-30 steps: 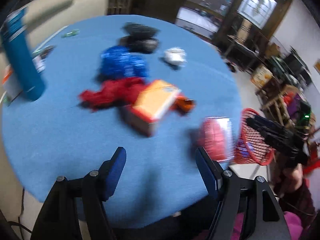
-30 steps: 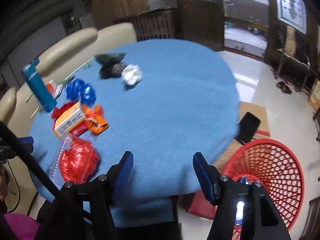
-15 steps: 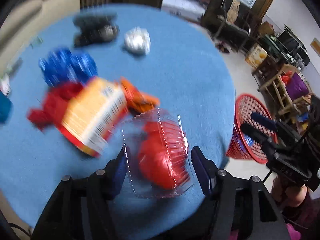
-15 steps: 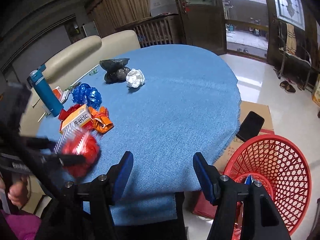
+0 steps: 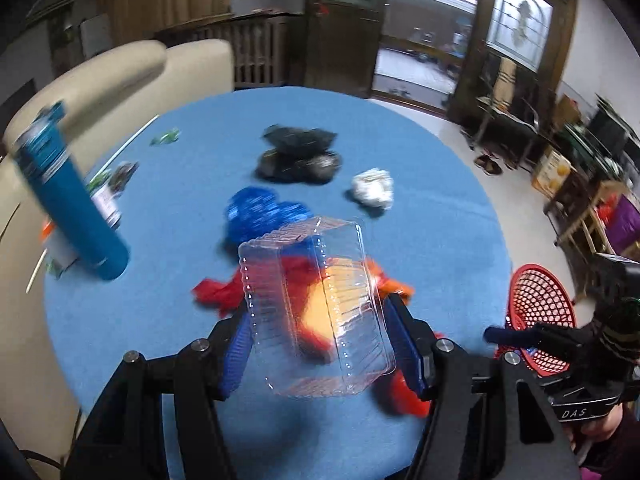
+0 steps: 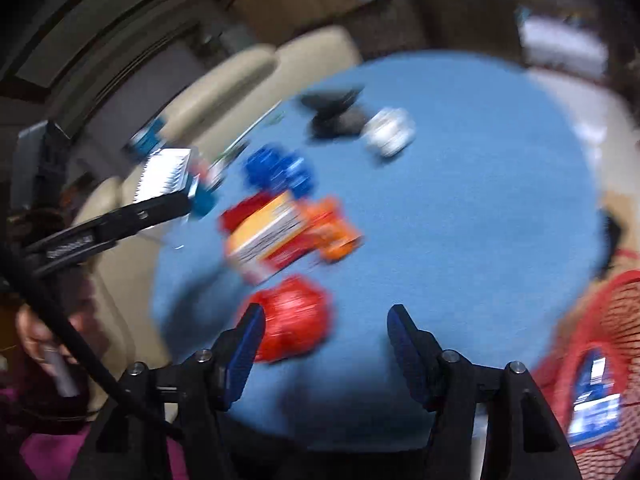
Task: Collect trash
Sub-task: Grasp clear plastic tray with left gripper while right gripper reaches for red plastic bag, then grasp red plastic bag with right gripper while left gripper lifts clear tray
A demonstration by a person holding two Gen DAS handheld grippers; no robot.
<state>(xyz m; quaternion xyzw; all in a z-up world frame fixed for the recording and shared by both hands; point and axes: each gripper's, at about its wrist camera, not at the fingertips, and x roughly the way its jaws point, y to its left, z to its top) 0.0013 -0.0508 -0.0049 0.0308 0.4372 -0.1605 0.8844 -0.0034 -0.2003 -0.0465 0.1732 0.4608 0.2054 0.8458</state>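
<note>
My left gripper (image 5: 320,344) is shut on a clear plastic clamshell box (image 5: 316,304) and holds it above the round blue table (image 5: 440,232); it also shows in the right wrist view (image 6: 164,176). My right gripper (image 6: 324,352) is open and empty over the table's near edge, just right of a red crumpled wrapper (image 6: 292,324). On the table lie an orange-and-red carton (image 6: 264,236), an orange wrapper (image 6: 332,232), a blue wrapper (image 5: 260,212), a white paper ball (image 5: 372,190) and a black bag (image 5: 300,152).
A red mesh basket (image 5: 540,312) stands on the floor right of the table, with a blue packet (image 6: 592,412) inside. A tall blue bottle (image 5: 68,204) stands at the table's left. Cream chairs (image 5: 120,76) are behind. The right wrist view is blurred.
My left gripper closed on the clear box and lifted it off the table; the red wrapper stayed on the table. My right gripper swung left toward the trash pile.
</note>
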